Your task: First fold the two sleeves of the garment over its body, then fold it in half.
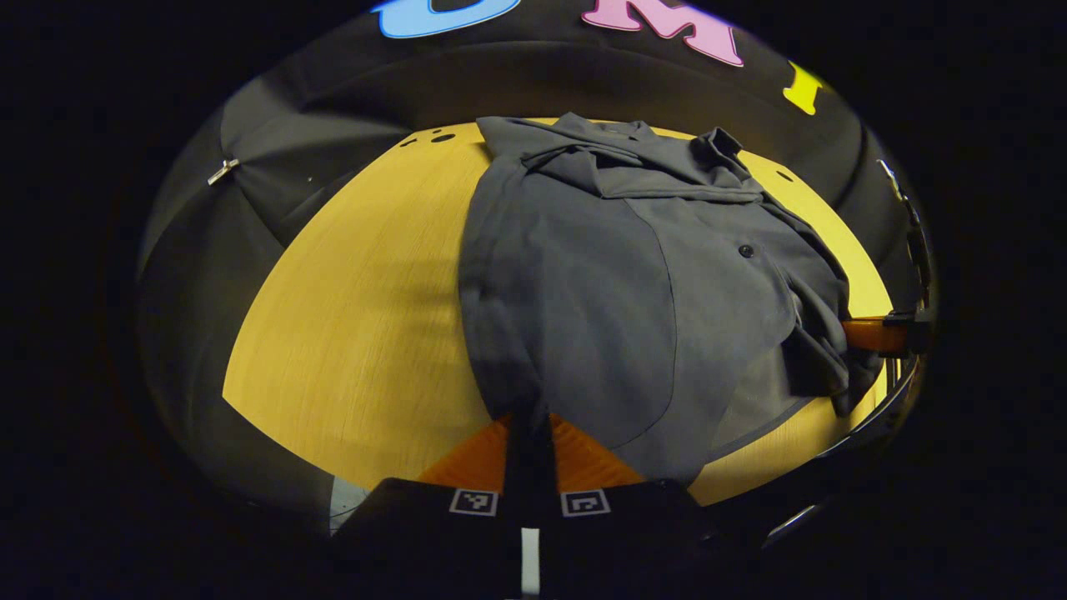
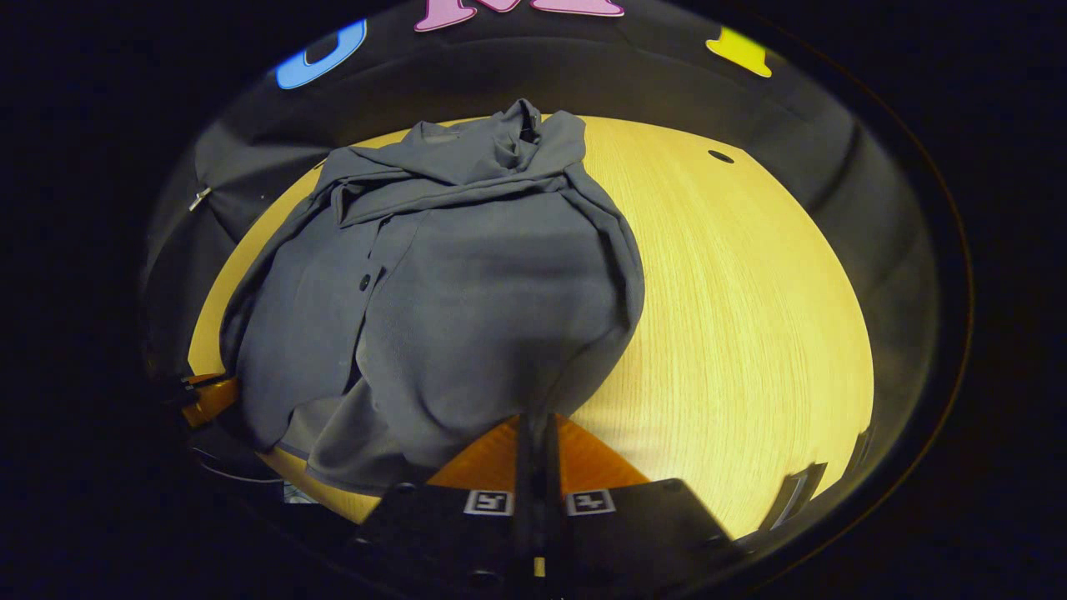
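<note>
A grey button-up garment (image 1: 633,275) lies on the yellow wooden table (image 1: 358,317), collar at the far end, with cloth folded across its chest. My left gripper (image 1: 529,425) is shut on the garment's near hem at its left corner. In the right gripper view the same garment (image 2: 467,283) bulges upward, and my right gripper (image 2: 533,421) pinches the near hem at the right corner. The right gripper (image 1: 871,333) also appears at the far right of the left gripper view, against bunched cloth. The left gripper (image 2: 208,398) shows at the left edge of the right gripper view.
Bare tabletop (image 2: 733,317) stretches to the right of the garment, with a small hole (image 2: 720,156) near the back. More holes (image 1: 442,137) sit at the far left corner. Black cloth wall surrounds the table, with a metal clip (image 1: 223,172) on it.
</note>
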Demonstrator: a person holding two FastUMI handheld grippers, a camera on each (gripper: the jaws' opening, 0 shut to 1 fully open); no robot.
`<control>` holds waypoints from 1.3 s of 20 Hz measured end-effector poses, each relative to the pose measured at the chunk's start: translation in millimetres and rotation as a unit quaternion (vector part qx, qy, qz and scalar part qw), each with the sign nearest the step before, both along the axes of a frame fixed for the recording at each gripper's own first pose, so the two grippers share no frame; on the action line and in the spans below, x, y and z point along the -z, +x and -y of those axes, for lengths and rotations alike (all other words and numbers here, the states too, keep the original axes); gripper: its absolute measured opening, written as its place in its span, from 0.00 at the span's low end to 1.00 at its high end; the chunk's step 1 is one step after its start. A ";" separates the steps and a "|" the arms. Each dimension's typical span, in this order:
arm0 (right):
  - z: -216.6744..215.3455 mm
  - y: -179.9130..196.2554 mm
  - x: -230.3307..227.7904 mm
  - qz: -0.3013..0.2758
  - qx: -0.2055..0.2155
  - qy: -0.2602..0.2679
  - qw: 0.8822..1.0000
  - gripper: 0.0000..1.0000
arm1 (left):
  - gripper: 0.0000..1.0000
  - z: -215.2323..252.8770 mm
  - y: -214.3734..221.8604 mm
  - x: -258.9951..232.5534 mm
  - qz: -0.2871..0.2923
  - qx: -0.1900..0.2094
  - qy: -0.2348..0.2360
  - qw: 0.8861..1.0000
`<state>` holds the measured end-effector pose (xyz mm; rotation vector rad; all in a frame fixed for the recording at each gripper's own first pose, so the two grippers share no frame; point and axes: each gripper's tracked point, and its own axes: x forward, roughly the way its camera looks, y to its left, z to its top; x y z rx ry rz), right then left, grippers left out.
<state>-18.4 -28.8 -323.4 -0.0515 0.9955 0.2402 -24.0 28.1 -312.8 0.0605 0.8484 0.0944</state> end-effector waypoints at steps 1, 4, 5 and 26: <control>-1.3 -1.5 -1.3 -0.003 -0.003 0.005 1.000 0.05 | 0.11 1.7 0.9 -1.0 0.002 0.001 -0.002 1.000; -4.1 0.8 -2.3 -0.003 -0.016 0.011 1.000 0.00 | 0.06 15.7 4.8 -4.1 0.009 0.015 -0.035 0.999; -4.3 1.3 -3.7 -0.001 -0.017 0.014 1.000 0.05 | 0.06 16.9 5.9 -7.4 0.014 0.013 -0.046 0.999; -48.3 127.2 -121.9 0.171 -0.056 0.079 0.980 0.05 | 0.06 24.5 104.4 -175.0 0.213 -0.021 -0.121 0.969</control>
